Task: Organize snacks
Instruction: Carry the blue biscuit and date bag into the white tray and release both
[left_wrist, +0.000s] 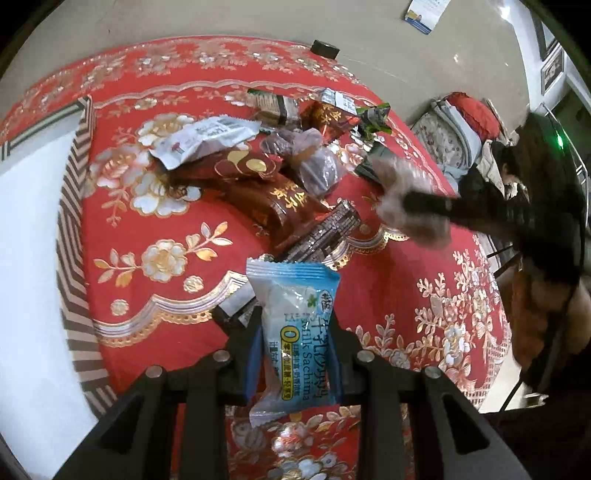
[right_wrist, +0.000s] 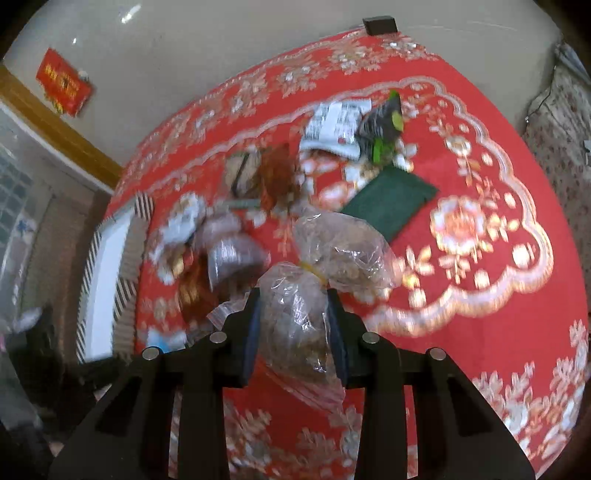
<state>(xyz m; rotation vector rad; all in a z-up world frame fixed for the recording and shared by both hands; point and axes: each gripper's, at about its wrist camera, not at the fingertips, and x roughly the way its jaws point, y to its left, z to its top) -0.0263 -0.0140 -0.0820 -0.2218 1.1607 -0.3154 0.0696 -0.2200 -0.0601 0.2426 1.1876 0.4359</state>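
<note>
Red floral tablecloth (left_wrist: 155, 206) carries a scattered snack pile (left_wrist: 258, 166); left gripper (left_wrist: 293, 332) grips a blue Sachima packet (left_wrist: 295, 325), right gripper (right_wrist: 295, 325) a clear plastic bag (right_wrist: 299, 317); sorting looks barely begun

Blue-and-white Milk Sachima packet (left_wrist: 295, 332) stood lengthwise, clear of the cloth, crimped end up. Clear plastic bag of brownish snacks (right_wrist: 325, 273), tied at its waist with a yellow band, was raised above the cloth. Loose heap at cloth centre: brown gold-lettered packets (left_wrist: 280, 210), white packet (left_wrist: 199, 140), dark patterned bar (left_wrist: 325, 232), two clear-wrapped dark pieces (left_wrist: 314, 166). Flat green packet (right_wrist: 391, 199) lay apart.
</note>
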